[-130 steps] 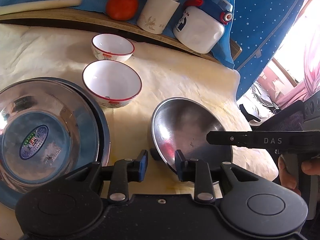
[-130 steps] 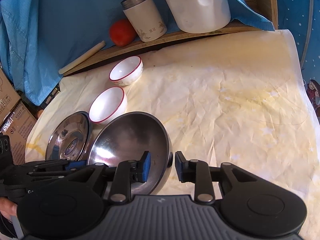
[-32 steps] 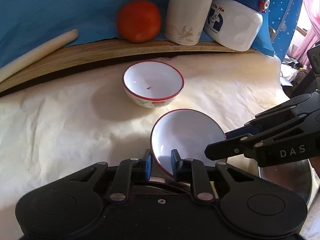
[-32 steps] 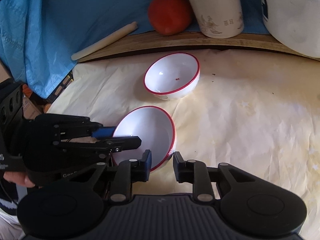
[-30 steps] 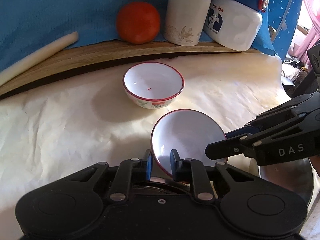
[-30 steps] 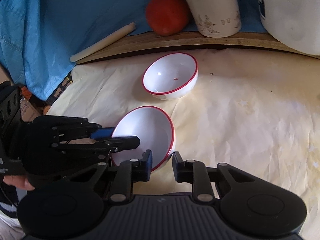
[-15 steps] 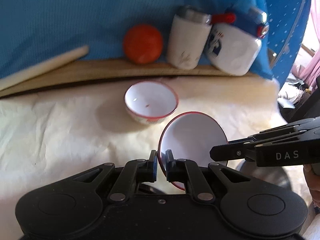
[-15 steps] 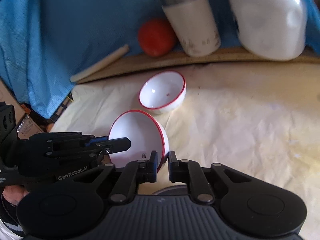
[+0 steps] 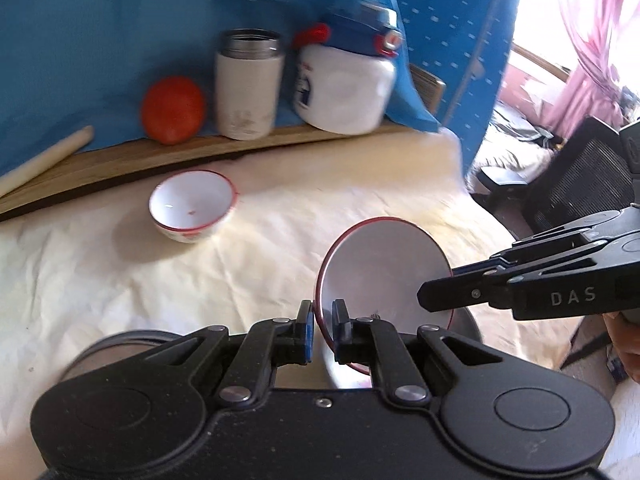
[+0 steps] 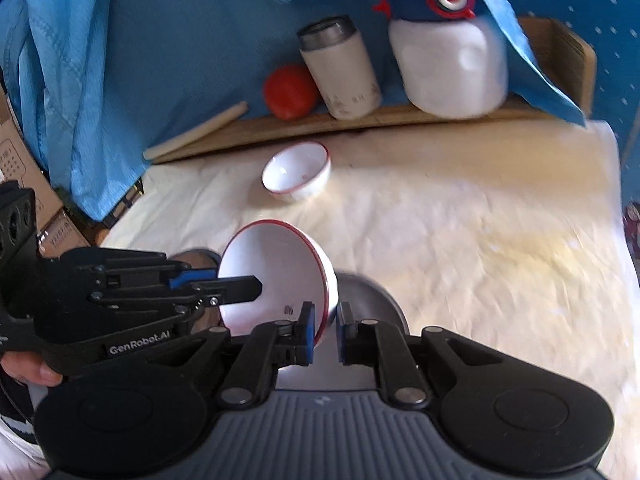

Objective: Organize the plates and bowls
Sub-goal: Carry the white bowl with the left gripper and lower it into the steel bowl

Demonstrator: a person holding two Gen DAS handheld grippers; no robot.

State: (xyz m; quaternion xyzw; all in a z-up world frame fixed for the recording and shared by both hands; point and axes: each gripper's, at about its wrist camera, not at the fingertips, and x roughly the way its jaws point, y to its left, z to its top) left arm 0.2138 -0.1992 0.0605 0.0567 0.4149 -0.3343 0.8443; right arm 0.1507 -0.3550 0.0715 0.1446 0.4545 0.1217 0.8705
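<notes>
This looks like a lived-in home, a makeshift dining or kitchen corner: a table (image 10: pixel 460 248) under a crumpled cream cover, backed by draped blue cloth (image 9: pixel 100 32). Along the table's far edge a wooden board (image 9: pixel 132 162) carries a tomato (image 9: pixel 173 109), a white thermos (image 9: pixel 248 84) and a white-and-blue jug (image 9: pixel 344 84). Past the table's right edge hangs a pink curtain (image 9: pixel 592 52) at a bright window, and off its left edge sit cardboard boxes (image 10: pixel 24 184).

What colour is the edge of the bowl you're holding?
Red, around a white bowl; clearest in the right wrist view.
</notes>
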